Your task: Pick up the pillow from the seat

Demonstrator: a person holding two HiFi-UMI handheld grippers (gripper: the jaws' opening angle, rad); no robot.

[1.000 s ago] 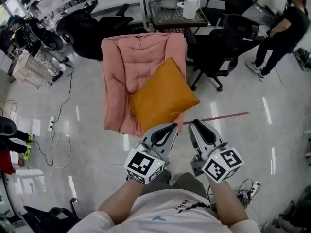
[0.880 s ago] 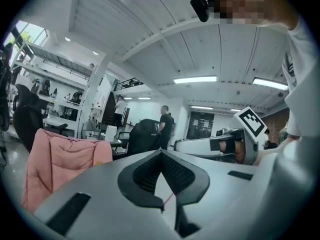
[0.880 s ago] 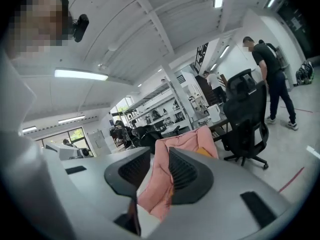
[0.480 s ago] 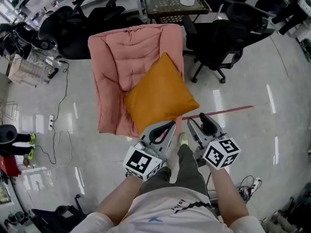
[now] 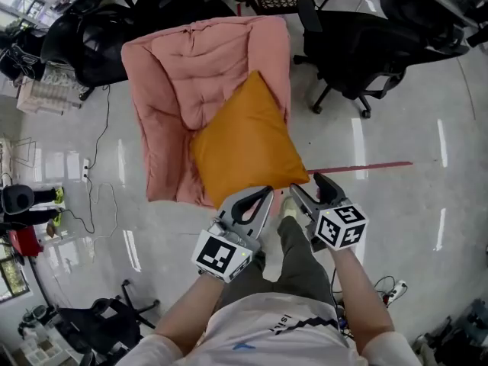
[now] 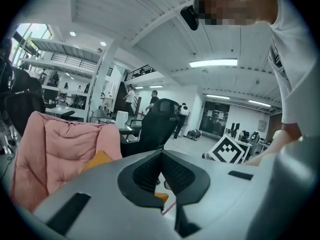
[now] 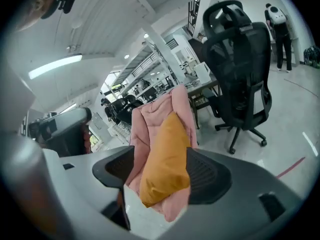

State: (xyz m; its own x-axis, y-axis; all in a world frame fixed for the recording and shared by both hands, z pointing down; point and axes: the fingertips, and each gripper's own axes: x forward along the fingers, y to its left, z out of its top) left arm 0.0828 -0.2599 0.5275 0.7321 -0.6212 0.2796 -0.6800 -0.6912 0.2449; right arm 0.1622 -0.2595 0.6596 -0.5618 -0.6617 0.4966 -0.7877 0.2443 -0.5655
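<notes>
Pillow [image 5: 248,147] nearer now; right tool's [image 5: 305,184] jaws have just spread, nothing gripped; left tool's [image 5: 267,192] jaws remain together.

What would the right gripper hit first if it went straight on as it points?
Probably the near corner of the orange pillow on the pink seat; depth unclear. The right gripper has just been opening, nothing between its jaws.

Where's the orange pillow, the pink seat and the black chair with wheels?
orange pillow [image 5: 245,147], head view, middle of its face.
pink seat [image 5: 164,90], head view, bare cushion left of the pillow.
black office chair [image 5: 374,44], head view, its dark padding.
</notes>
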